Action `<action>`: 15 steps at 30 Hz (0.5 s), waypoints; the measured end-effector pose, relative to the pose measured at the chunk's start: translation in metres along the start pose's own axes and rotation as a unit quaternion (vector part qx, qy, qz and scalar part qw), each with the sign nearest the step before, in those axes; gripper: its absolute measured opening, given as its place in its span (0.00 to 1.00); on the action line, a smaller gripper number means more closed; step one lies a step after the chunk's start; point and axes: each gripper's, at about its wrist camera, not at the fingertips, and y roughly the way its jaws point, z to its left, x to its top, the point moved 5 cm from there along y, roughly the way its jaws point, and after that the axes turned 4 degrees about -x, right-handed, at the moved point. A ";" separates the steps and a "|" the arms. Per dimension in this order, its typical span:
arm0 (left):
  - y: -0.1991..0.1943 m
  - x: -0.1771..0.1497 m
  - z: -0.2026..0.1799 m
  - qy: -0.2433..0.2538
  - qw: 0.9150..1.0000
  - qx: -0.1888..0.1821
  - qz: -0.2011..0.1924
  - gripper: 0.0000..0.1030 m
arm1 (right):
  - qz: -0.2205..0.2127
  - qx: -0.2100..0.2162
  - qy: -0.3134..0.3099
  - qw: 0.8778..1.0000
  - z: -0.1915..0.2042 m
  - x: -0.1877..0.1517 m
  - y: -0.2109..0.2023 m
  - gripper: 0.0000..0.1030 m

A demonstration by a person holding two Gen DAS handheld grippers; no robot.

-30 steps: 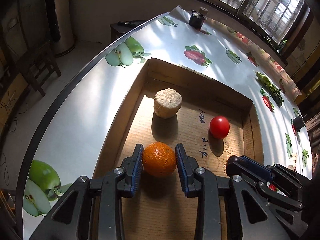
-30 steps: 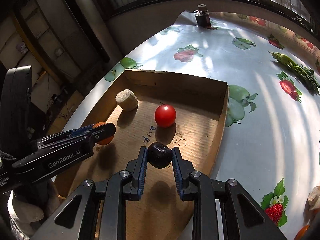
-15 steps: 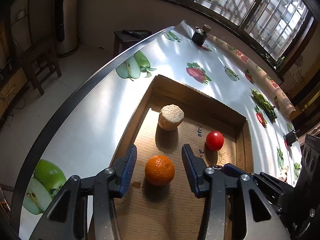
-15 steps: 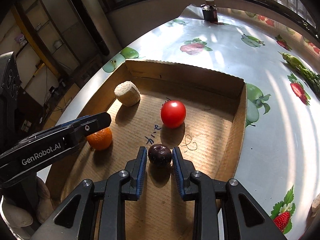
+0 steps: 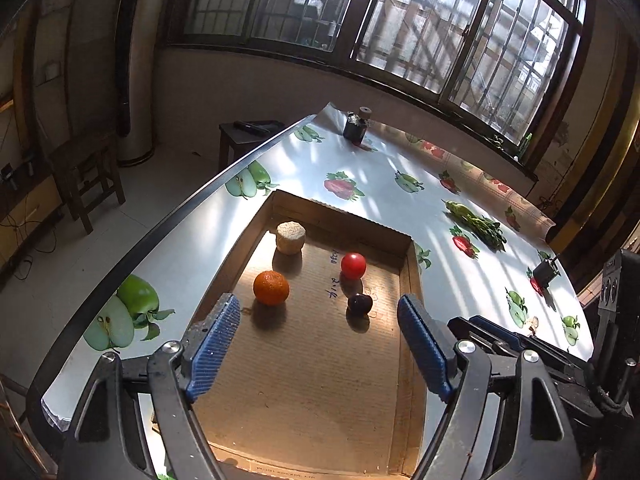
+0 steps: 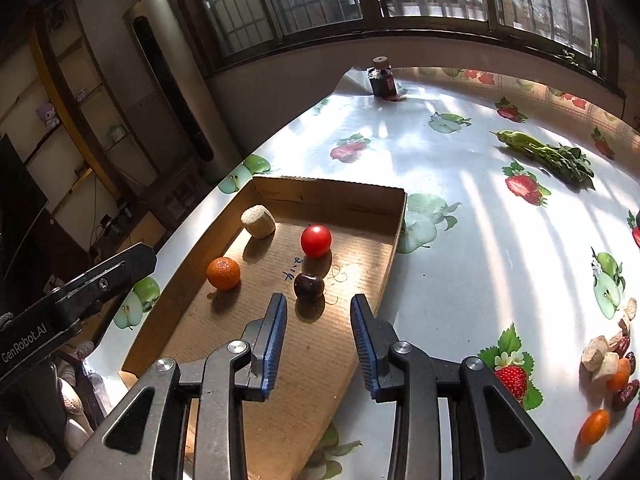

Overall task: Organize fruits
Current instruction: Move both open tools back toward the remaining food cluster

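Note:
A shallow cardboard tray (image 5: 405, 248) (image 6: 394, 236) lies on the fruit-print table. In it rest an orange (image 5: 271, 287) (image 6: 223, 273), a red tomato (image 5: 353, 265) (image 6: 316, 241), a dark plum (image 5: 359, 303) (image 6: 309, 285) and a pale beige cut piece (image 5: 290, 237) (image 6: 258, 221). My left gripper (image 5: 320, 344) is open wide and empty, raised above the tray's near end. My right gripper (image 6: 319, 334) is open and empty, just short of the plum. The left gripper also shows at the left edge of the right wrist view (image 6: 100, 284).
A pile of loose fruit pieces (image 6: 612, 368) and a small orange fruit (image 6: 595, 426) lie at the right of the table. Leafy greens (image 5: 476, 224) (image 6: 548, 154) lie further back. A small dark bottle (image 5: 357, 125) (image 6: 383, 78) stands at the far corner. A table edge (image 5: 160, 236) runs left of the tray.
Both grippers let go of their fruit, opened and pulled back and up. The orange and the plum now rest free in the tray.

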 end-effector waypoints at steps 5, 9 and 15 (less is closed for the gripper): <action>-0.005 -0.043 -0.034 0.000 0.999 -0.041 0.032 0.86 | -0.040 -0.031 0.040 0.998 -0.029 -0.026 -0.050 0.38; -0.005 -0.056 -0.065 0.040 0.998 -0.025 0.031 0.86 | -0.062 -0.062 0.084 0.993 -0.059 -0.053 -0.077 0.41; -0.012 -0.069 -0.098 0.086 0.996 -0.010 0.016 0.86 | -0.063 -0.092 0.142 0.984 -0.101 -0.084 -0.097 0.41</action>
